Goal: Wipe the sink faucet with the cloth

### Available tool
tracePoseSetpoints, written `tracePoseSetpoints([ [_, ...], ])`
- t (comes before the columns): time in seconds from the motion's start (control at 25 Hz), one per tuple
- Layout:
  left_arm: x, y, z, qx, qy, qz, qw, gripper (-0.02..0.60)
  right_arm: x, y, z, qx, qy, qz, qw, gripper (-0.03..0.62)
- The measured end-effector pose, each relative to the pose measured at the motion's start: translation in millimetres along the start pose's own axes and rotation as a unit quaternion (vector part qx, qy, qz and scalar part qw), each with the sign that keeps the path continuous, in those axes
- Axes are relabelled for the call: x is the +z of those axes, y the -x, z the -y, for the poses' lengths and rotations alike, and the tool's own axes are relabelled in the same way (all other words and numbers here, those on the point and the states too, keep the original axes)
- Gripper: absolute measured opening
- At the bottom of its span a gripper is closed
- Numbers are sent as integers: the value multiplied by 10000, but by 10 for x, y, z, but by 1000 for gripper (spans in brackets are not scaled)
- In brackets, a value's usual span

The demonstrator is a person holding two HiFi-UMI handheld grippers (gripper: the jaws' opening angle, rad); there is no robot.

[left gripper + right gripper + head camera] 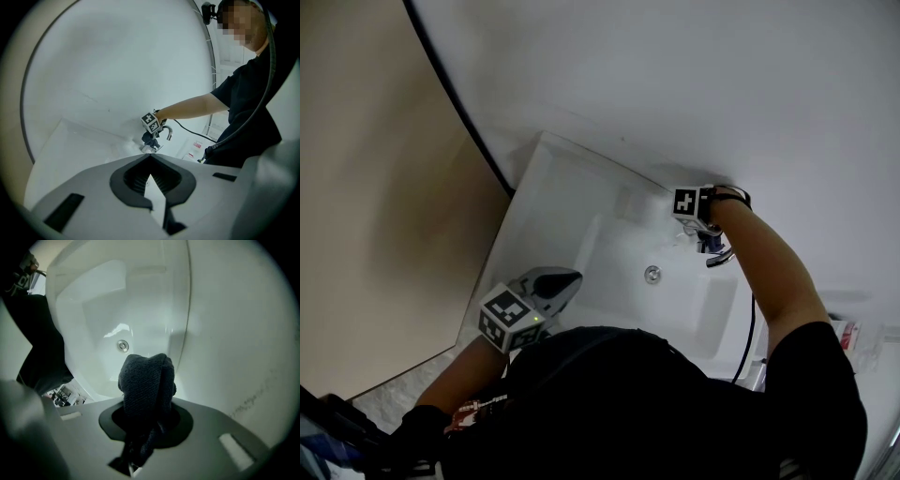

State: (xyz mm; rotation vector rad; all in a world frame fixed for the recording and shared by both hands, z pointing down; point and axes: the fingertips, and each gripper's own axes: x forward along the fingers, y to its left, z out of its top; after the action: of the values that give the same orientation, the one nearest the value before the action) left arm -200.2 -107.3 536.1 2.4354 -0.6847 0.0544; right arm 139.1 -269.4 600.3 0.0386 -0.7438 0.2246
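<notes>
Right gripper (703, 231) clamped on dark cloth (146, 380), wad protruding past jaw tips, beside the faucet (168, 133); left gripper (150, 156) closed, empty.

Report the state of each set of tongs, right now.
Left tongs: closed, empty.
Right tongs: closed on the dark cloth.

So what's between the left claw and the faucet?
Between left claw and faucet lies only the bare white sink with its drain, shown in the head view.
</notes>
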Motion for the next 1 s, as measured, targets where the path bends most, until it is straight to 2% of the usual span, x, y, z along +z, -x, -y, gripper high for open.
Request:
tracePoseSetpoints([
  [0.12,10,-43,58,-94,-42,-13,9999,-9,-241,233,-40,127,-322,531,9980,57],
  [0.24,45,-73,94,-168,-92,-66,9998,-9,-525,584,-91,117,-634,1349,9888,57],
  [0.32,75,-91,121,-223,-121,-104,9996,-9,-677,829,-168,154,-904,2041,9746,55],
  [0.44,108,-103,165,-310,-184,-141,9992,-9,-871,1103,-393,157,-1326,2930,9468,54],
  [0.52,128,-96,203,-367,-237,-182,9989,-9,-961,1155,-603,-28,-1517,3254,9333,54],
  [0.6,161,-92,253,-395,-242,-232,9987,-9,-995,1126,-783,-405,-1707,3471,9213,54],
  [0.72,211,-112,344,-382,-243,-313,9985,-9,-920,1108,-995,-847,-1848,3784,9030,55],
  [0.8,187,-135,418,-454,-302,-314,9980,-9,-762,1092,-1172,-846,-1783,4066,8920,55],
  [1.0,187,-100,552,-452,-374,-479,9971,-9,-175,840,-1481,-695,-1992,4781,8526,54],
])
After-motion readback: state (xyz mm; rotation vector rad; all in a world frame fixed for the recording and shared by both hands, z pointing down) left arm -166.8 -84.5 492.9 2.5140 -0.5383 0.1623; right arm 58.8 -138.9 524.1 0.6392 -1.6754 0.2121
